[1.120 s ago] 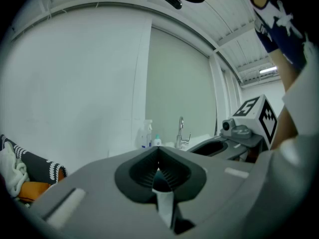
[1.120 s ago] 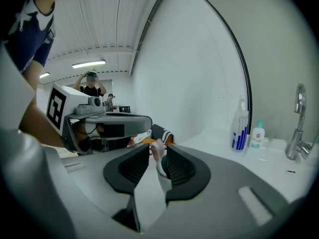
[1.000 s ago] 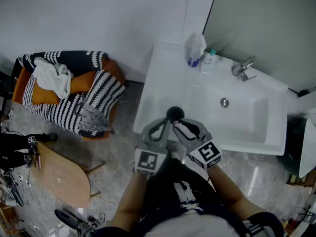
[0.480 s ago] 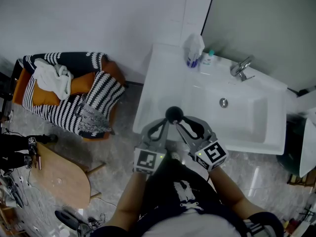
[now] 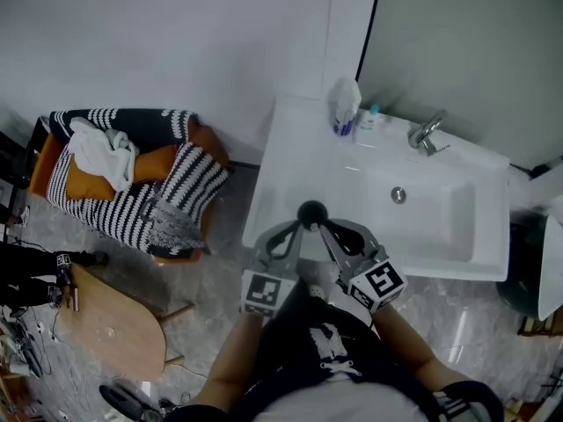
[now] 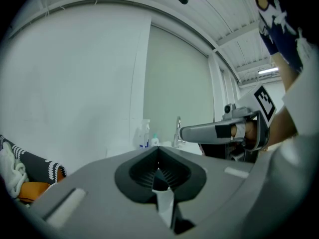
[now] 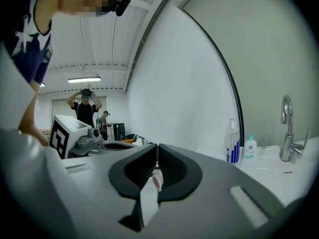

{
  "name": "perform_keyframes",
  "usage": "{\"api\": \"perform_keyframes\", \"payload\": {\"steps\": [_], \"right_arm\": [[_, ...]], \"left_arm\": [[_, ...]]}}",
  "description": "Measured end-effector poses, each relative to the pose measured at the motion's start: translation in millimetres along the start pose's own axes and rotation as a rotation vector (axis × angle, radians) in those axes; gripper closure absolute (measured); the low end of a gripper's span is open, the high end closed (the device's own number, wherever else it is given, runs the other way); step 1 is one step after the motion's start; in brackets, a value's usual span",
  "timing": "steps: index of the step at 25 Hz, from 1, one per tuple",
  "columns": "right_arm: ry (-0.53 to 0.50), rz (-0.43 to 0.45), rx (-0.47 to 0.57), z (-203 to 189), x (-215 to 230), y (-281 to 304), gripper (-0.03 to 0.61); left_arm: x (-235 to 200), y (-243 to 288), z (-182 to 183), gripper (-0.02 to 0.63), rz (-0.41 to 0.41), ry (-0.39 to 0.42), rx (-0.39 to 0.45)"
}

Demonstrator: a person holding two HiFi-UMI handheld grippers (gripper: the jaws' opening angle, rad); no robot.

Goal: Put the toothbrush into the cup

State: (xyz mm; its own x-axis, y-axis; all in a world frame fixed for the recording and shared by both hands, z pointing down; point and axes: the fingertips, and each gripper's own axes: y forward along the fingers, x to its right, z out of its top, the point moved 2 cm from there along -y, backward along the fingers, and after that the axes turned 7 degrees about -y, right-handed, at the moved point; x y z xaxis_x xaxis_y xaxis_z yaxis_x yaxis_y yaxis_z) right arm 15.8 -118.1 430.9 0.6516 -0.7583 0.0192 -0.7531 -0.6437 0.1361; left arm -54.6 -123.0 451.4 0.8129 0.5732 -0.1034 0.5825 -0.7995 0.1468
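Note:
At the back left corner of the white sink [image 5: 290, 165] stands a tall clear container [image 5: 345, 111] with blue in its lower part, most likely the cup with the toothbrush. It also shows in the right gripper view [image 7: 232, 151] and the left gripper view [image 6: 145, 136]. Both grippers hover side by side at the sink's front edge, far from it. My left gripper [image 5: 297, 227] is shut and empty. The jaws of my right gripper [image 5: 322, 227] are closing, and their tips meet with no task object between them. A small pale bit in their gap cannot be identified.
A small white bottle [image 5: 368, 120] and the faucet [image 5: 425, 134] stand behind the basin. A striped armchair [image 5: 167, 192] with a white cloth [image 5: 104, 146] is on the left, with a wooden table [image 5: 114, 332] below it. People [image 7: 87, 108] stand far off in the right gripper view.
The right gripper's jaws have gone from wide apart to together. Both grippers sit slightly lower in the head view, and the left one is unchanged.

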Motion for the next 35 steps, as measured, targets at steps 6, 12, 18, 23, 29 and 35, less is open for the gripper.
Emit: {"api": "perform_keyframes", "payload": {"steps": [6,12,18,23,29,35], "right_arm": [[0.011,-0.006,0.004,1,-5,1,0.577],[0.024,-0.006,-0.012,-1,-6,0,0.577],[0.040,-0.010,-0.040,-4,-6,-1,0.577],[0.037,-0.008,-0.055,-5,-5,0,0.577],[0.038,-0.011,-0.065,-6,-1,0,0.577],[0.042,-0.014,-0.075,-8,3,-2,0.578]], "left_arm": [[2,-4,8,0.614,-0.002,-0.008,0.019],[2,-8,18,0.614,-0.004,-0.056,0.043],[4,-11,28,0.614,-0.007,-0.067,0.069],[2,-10,30,0.614,-0.003,-0.068,0.073],[1,-5,29,0.614,-0.008,-0.063,0.058],[1,-2,25,0.614,-0.012,-0.051,0.041]]}}
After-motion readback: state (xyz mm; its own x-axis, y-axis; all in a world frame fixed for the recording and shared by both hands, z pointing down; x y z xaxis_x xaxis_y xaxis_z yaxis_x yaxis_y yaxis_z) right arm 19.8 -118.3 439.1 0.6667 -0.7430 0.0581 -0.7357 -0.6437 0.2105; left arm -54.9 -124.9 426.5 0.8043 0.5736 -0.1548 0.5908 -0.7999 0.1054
